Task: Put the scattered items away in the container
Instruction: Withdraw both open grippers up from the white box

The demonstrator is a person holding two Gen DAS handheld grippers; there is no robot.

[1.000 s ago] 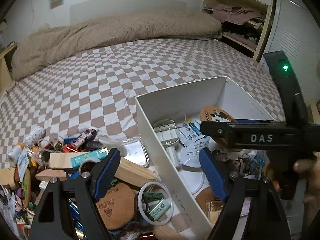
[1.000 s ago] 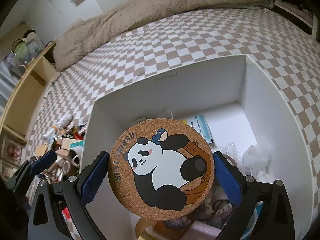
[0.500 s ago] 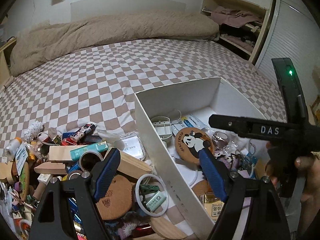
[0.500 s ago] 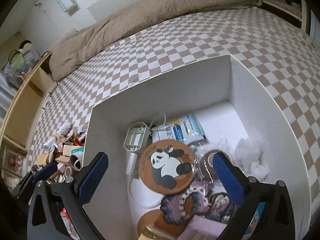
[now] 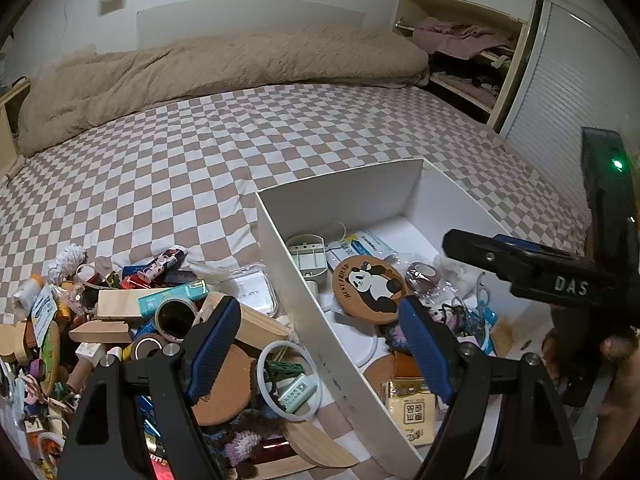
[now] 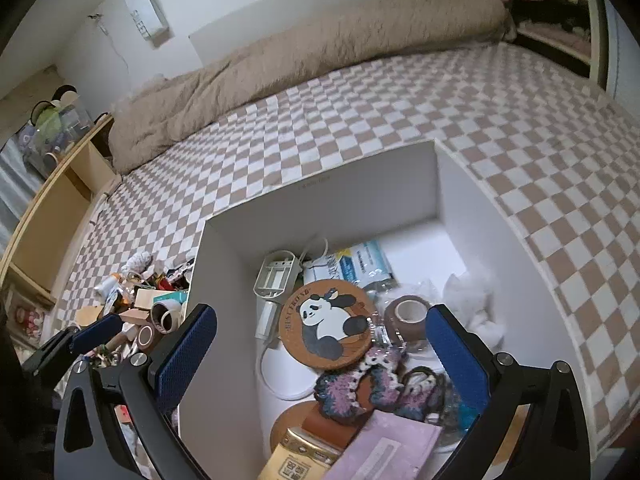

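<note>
Through the left wrist camera my left gripper (image 5: 320, 344) is spread wide with nothing between its blue pads; the near wall of the white box (image 5: 304, 304) runs straight up between them. Left of that wall, under my left finger, lies the scattered pile (image 5: 132, 320) on the checked bedspread (image 5: 180, 168). The panda coaster (image 5: 369, 289) lies inside the box, just ahead of my right finger. Through the right wrist camera my right gripper (image 6: 320, 344) hangs over the box (image 6: 360, 196), jaws fully apart and empty, the panda coaster (image 6: 327, 323) flat on the contents between the pads, beside a brown tape roll (image 6: 410, 314).
</note>
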